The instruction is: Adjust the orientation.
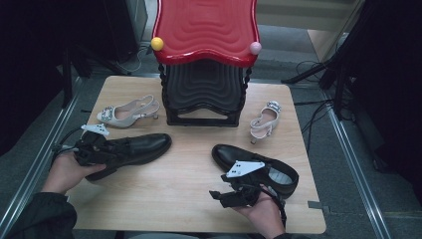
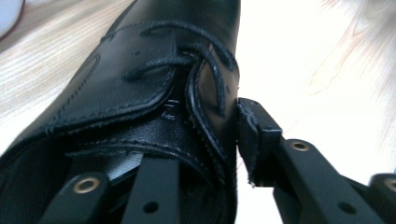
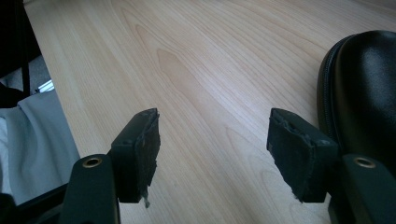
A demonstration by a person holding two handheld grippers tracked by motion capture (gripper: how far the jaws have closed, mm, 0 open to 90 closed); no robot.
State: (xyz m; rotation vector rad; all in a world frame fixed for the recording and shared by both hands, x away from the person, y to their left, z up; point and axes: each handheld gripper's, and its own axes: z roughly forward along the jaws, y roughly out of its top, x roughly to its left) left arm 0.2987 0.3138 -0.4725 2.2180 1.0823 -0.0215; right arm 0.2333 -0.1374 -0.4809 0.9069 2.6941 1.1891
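Gripping the left black lace-up shoe (image 1: 130, 148) is the step in hand: the left tool (image 1: 92, 149) sits at the shoe's heel end on the left side of the desk (image 1: 189, 189). In the left gripper view one jaw goes inside the shoe opening and the other presses the outer side of the collar (image 2: 212, 135), so the jaws are clamped on that collar wall beside the laces (image 2: 187, 63). No earlier frame to compare, so no word on jaw motion.

The right tool (image 1: 234, 193) hovers low near the front edge, just beside the second black shoe (image 1: 254, 167). Its jaws stand apart with nothing but bare wood between them; the shoe's glossy toe (image 3: 369, 93) is just right of the right pad (image 3: 299, 149), and I cannot tell whether they touch.

Next move, my guess: lift the gripped shoe clear and carry it toward the red-and-black shoe rack (image 1: 205, 59) at the back. It needs a firm pinch, since a collar hold lets the toe sag. The right tool would need to turn onto its own shoe's collar.

Hard to read: the left shoe's heel is covered by tool and hand (image 1: 67, 172). The inner jaw tip is buried inside the shoe. The rack's lower shelf is dark. Two pale slingback heels, one at left (image 1: 127, 112) and one at right (image 1: 263, 122), lie untouched by the rack.
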